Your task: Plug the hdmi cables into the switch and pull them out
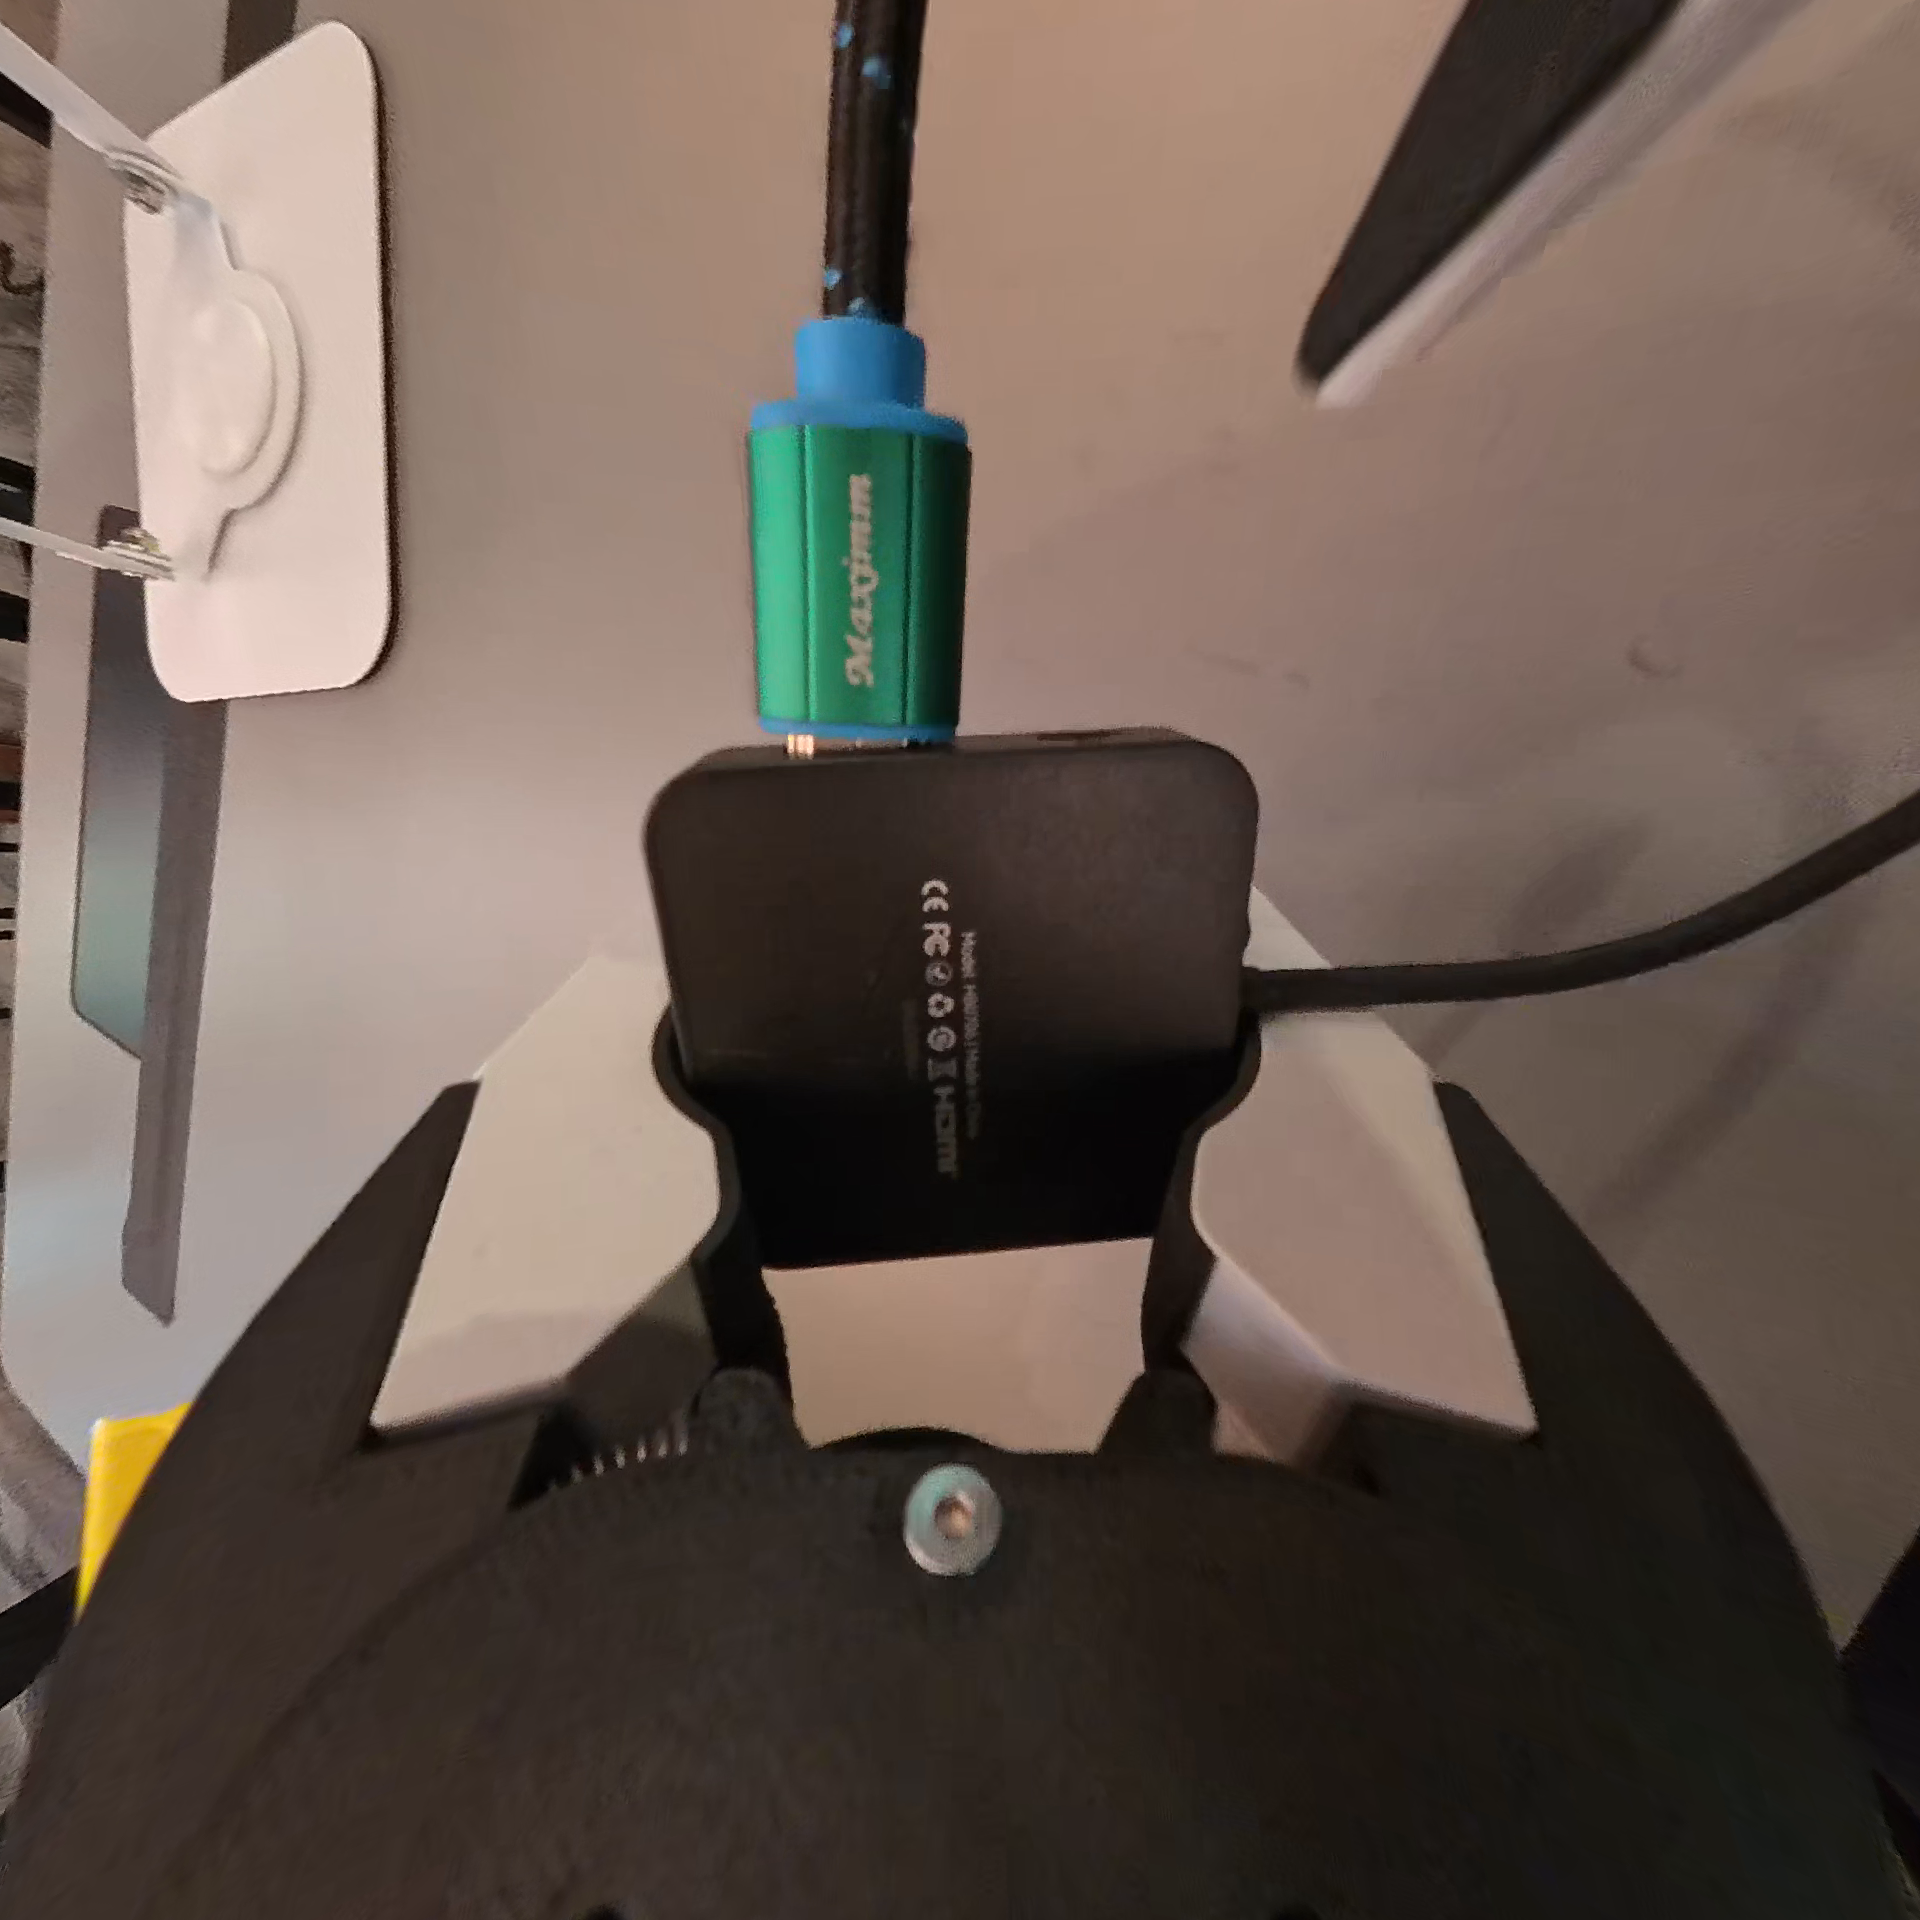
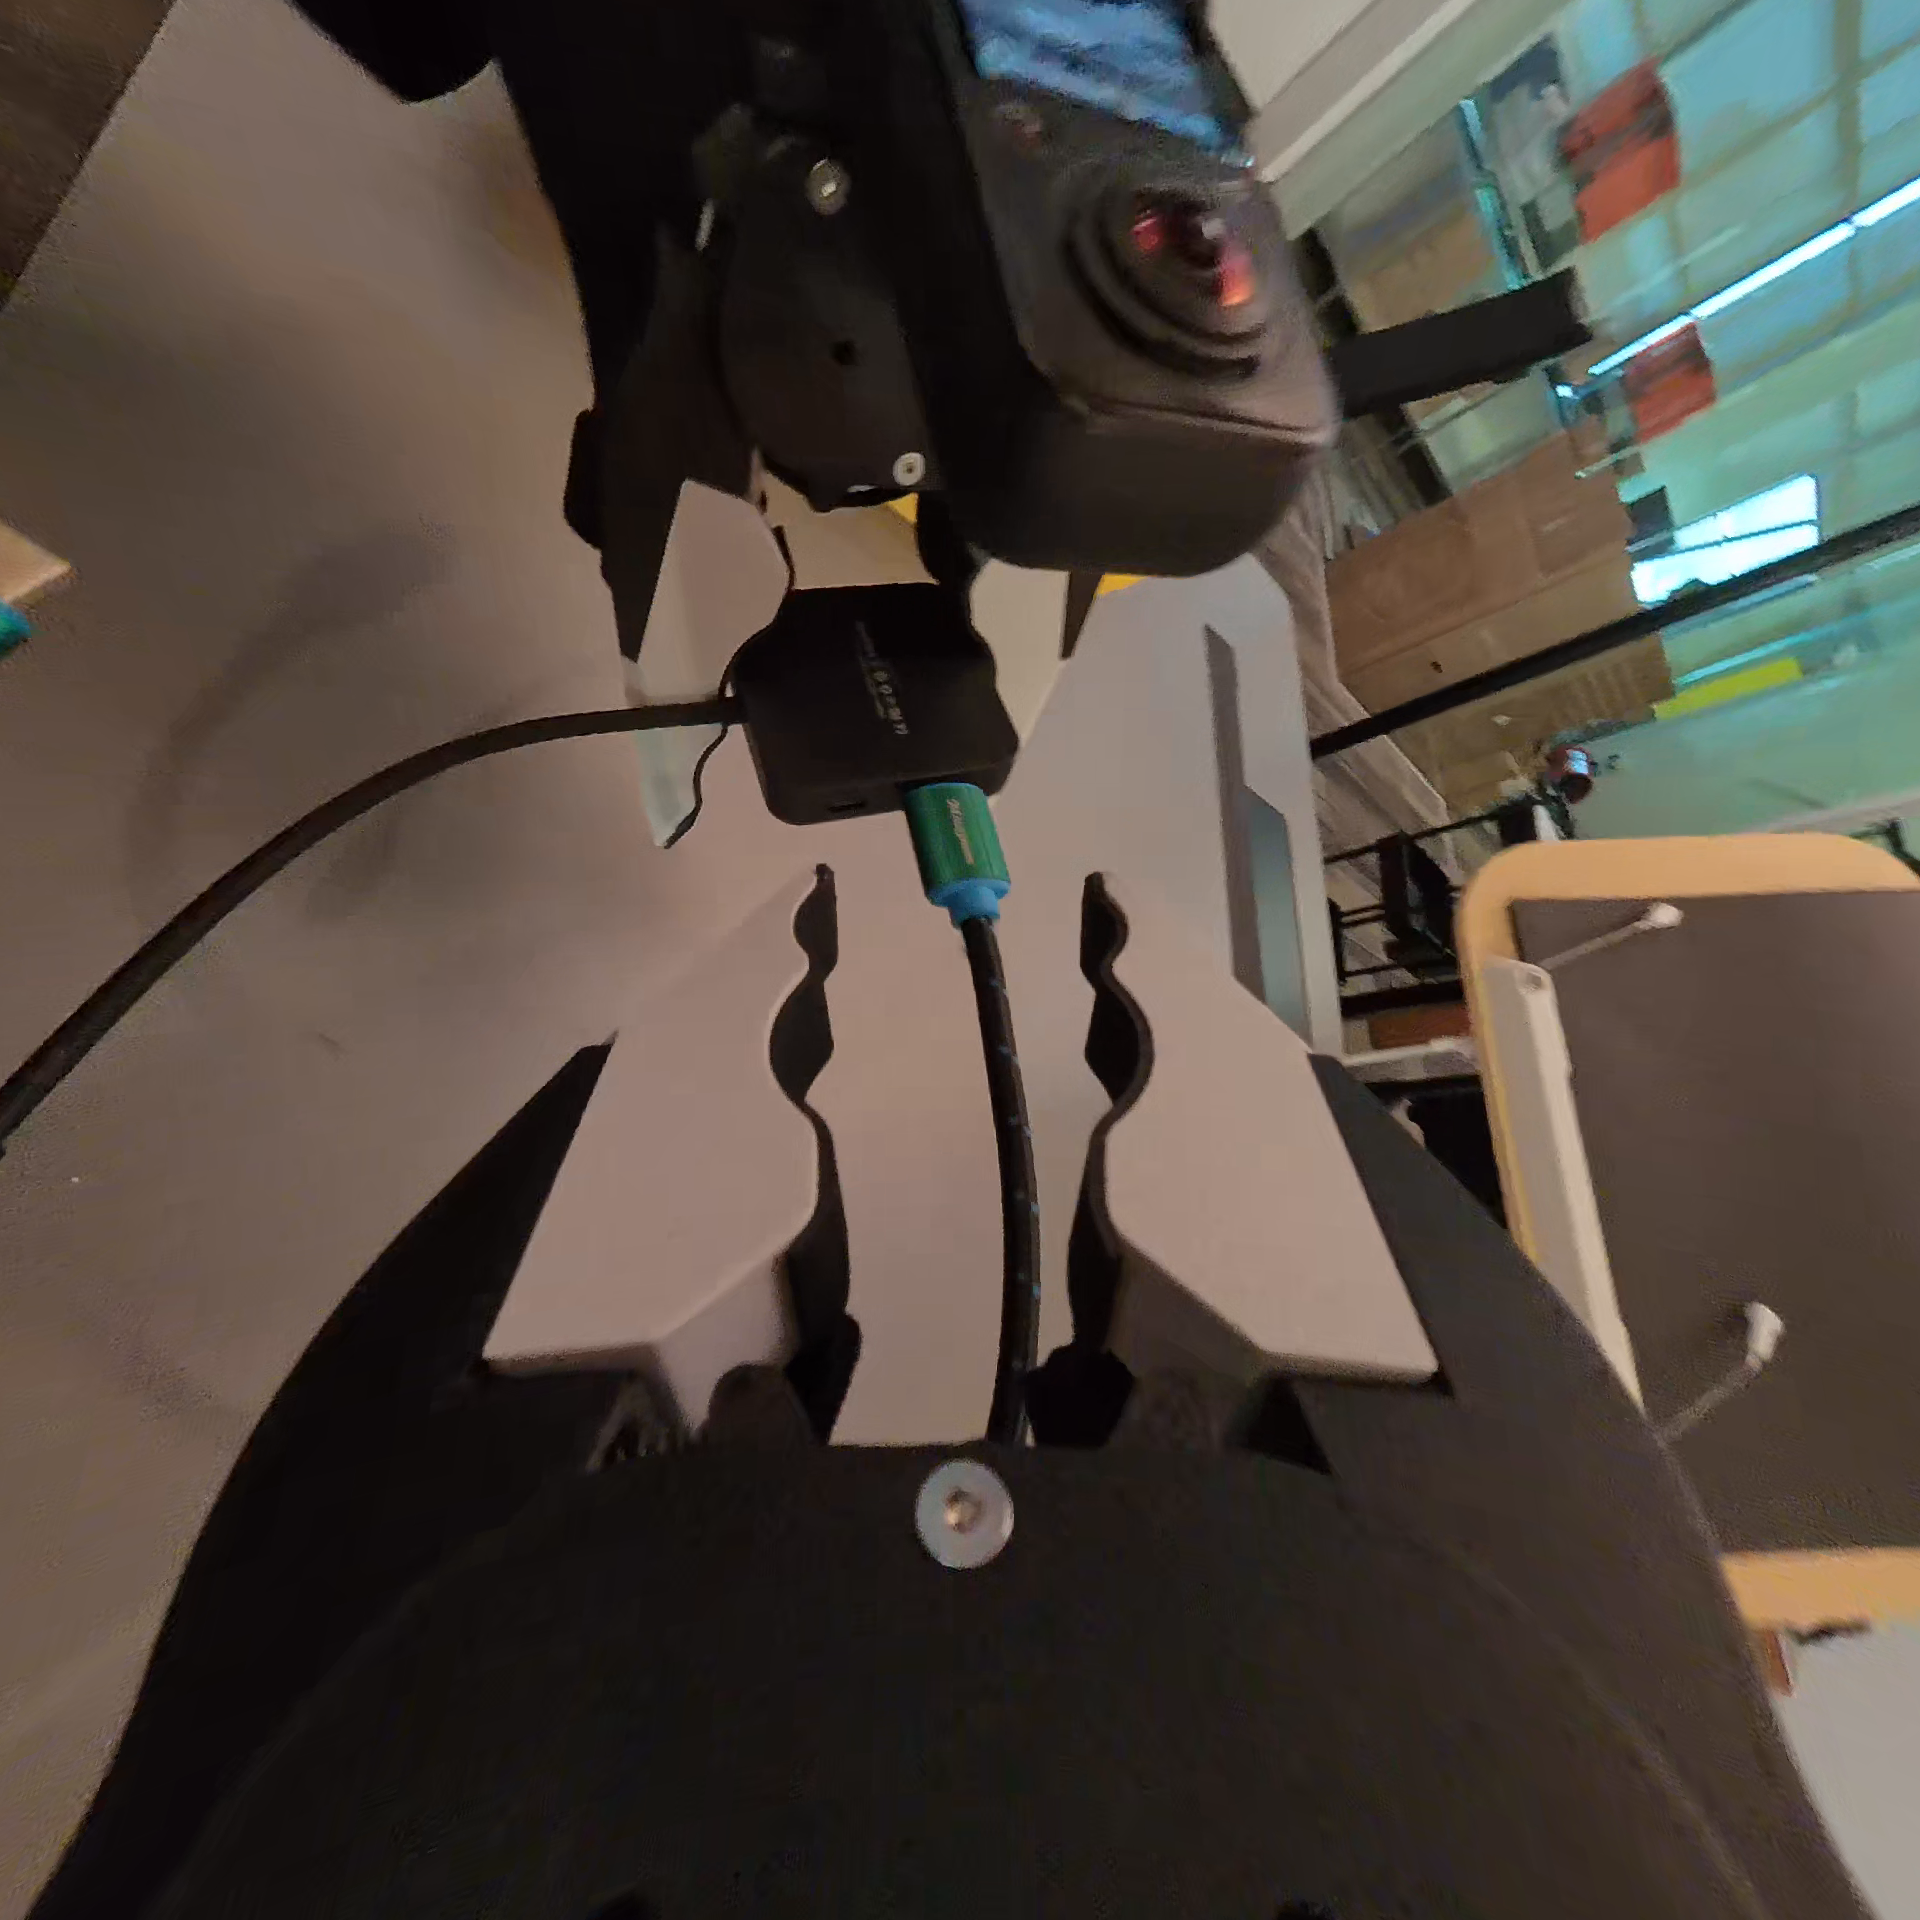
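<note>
Our left gripper [image 1: 956, 1049] clamps the black switch [image 1: 951, 935]; the green plug [image 1: 857, 582] sits in the switch's far edge. Our right gripper [image 2: 956, 883] stands apart around its braided cable [image 2: 1013, 1143], untouching.

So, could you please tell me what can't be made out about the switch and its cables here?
- Left wrist view: the switch's near end is hidden behind the left claw.
- Left wrist view: the braided cable is cut off by the top edge.
- Right wrist view: the second port is too small to identify.
</note>
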Available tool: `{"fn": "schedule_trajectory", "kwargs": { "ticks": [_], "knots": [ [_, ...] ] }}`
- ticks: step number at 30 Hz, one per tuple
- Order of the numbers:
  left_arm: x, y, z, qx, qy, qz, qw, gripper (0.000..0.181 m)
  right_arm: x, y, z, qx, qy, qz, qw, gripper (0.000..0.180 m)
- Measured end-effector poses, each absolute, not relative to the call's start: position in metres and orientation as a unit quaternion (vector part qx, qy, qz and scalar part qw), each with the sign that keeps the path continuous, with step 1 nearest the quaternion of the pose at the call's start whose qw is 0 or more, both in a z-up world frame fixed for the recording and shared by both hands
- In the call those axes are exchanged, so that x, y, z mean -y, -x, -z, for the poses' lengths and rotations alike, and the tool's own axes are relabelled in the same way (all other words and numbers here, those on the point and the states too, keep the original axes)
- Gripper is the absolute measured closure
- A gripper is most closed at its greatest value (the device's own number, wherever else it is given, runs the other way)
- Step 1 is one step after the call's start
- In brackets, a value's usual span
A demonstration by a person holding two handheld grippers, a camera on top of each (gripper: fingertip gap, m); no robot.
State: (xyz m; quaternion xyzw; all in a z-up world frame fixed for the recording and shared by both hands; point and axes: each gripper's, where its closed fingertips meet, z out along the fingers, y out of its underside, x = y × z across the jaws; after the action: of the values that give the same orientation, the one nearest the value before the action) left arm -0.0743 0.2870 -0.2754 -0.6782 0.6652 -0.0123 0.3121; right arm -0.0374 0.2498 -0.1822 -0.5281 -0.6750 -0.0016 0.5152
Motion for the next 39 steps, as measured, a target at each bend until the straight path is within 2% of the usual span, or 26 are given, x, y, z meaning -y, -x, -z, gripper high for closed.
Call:
{"fn": "schedule_trajectory", "kwargs": {
  "ticks": [6,11,16,22,24,39],
  "knots": [
    [-0.28,0.077,0.287,-0.681,0.673,0.021,0.287,0.088,-0.256,0.055,0.205,0.699,0.511,-0.05,0.498,0.138],
    [-0.274,0.073,0.287,-0.693,0.66,0.041,0.288,0.088,-0.258,0.056,0.219,0.718,0.505,-0.097,0.469,0.154],
    [-0.272,0.071,0.287,-0.699,0.651,0.047,0.293,0.088,-0.257,0.057,0.218,0.693,0.514,-0.18,0.472,0.161],
    [-0.269,0.069,0.288,-0.704,0.646,0.055,0.29,0.089,-0.257,0.058,0.23,0.704,0.514,-0.182,0.455,0.154],
    [-0.268,0.067,0.286,-0.705,0.641,0.059,0.298,0.089,-0.256,0.06,0.226,0.693,0.511,-0.203,0.466,0.161],
    [-0.265,0.059,0.282,-0.711,0.619,0.083,0.324,0.089,-0.251,0.056,0.22,0.691,0.497,-0.255,0.459,0.16]
  ]
}}
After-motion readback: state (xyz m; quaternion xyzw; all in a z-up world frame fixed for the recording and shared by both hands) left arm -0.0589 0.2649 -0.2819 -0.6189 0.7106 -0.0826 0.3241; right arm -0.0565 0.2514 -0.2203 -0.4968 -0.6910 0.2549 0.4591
